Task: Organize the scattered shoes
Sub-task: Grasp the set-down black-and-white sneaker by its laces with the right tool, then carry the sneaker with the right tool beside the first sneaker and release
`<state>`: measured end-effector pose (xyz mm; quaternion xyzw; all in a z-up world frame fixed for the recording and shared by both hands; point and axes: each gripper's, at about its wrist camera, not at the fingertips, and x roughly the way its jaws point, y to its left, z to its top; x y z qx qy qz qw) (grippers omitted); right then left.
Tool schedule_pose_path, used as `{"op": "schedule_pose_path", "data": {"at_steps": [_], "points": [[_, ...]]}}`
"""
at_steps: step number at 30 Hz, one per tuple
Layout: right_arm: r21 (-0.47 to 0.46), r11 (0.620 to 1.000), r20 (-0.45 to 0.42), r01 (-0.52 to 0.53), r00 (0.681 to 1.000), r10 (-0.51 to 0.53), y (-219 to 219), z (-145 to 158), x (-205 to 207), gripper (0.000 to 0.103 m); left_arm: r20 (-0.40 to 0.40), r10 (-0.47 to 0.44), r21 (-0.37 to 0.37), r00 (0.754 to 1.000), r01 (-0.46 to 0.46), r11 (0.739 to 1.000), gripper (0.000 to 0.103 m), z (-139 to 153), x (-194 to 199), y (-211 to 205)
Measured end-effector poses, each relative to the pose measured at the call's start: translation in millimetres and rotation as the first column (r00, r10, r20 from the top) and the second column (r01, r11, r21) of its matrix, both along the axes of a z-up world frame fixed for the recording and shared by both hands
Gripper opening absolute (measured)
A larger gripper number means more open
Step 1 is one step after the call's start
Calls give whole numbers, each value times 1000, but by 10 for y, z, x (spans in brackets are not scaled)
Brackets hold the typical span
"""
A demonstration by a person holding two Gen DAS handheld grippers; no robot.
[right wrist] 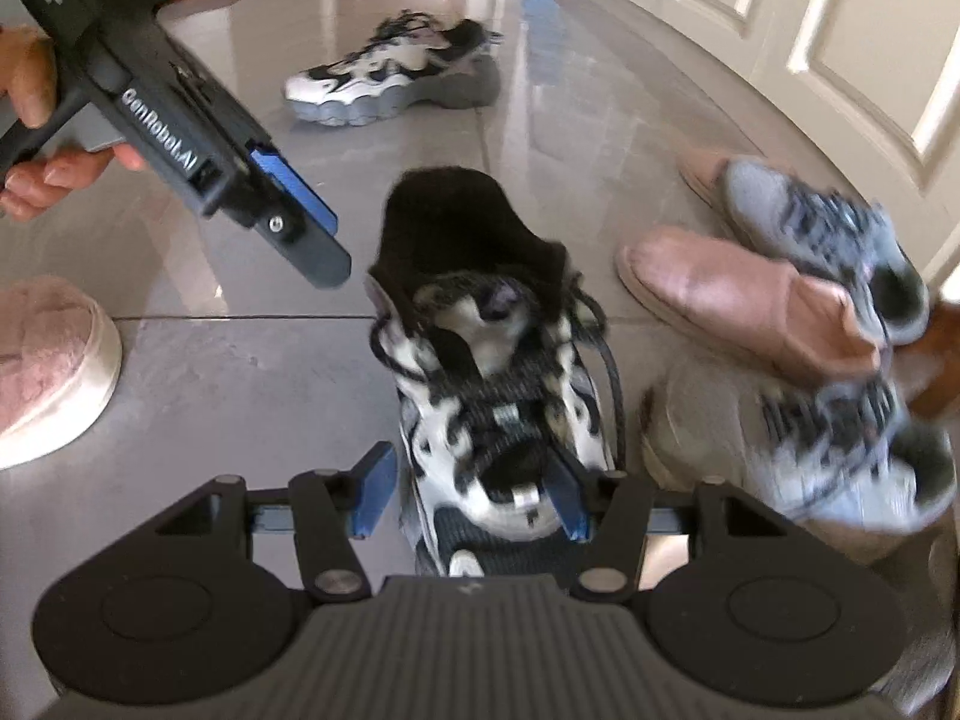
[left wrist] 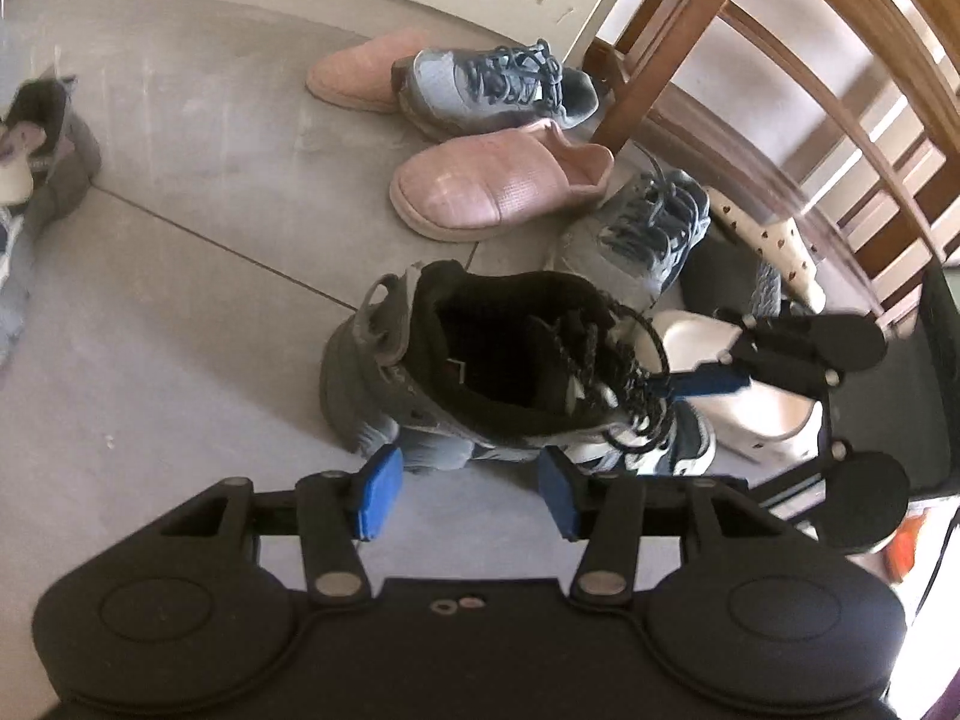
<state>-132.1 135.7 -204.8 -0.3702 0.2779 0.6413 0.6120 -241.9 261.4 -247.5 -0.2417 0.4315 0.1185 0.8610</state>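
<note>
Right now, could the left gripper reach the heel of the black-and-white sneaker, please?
Probably yes: the left gripper is open just short of the black-and-white sneaker heel, with bare floor between. The right gripper straddles only the toe end.

The left tongs (left wrist: 465,489) stand open at the lower centre. The right tongs (right wrist: 471,495) also stand open. A hand (right wrist: 36,120) grips the left handle at upper left.
</note>
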Motion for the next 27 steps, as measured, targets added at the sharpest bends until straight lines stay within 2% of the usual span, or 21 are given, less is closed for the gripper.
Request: {"op": "schedule_pose_path", "data": {"at_steps": [2, 4, 6, 9, 13, 20, 23, 27], "points": [[-23, 999, 15, -26, 1000, 27, 92, -34, -44, 41, 3, 1, 12, 1000, -1, 1000, 50, 15, -23, 7], [-41, 998, 19, -44, 999, 45, 145, -63, -79, 35, 11, 4, 37, 1000, -4, 999, 50, 41, -46, 19], [-64, 997, -13, -41, 999, 40, 216, -45, -90, 33, 21, 27, 73, 999, -28, 997, 50, 71, -76, 54], [-103, 995, -113, -1, 994, -11, 333, -15, -77, 32, 38, 82, 120, 996, -86, 989, 50, 118, -134, 135], [-120, 993, -214, -2, 977, -24, 584, 10, -176, 32, 87, 196, 167, 977, -208, 964, 50, 234, -257, 284], [-34, 999, -242, -3, 970, -6, 1260, -12, -312, 32, 140, 346, 210, 928, -369, 905, 50, 382, -494, 514], [6, 1000, -249, -2, 968, 4, 1556, -23, -368, 32, 162, 375, 240, 913, -405, 882, 50, 433, -573, 588], [45, 997, -310, 62, 950, -45, 1906, -44, -386, 32, 200, 420, 285, 885, -463, 839, 50, 528, -718, 709]]}}
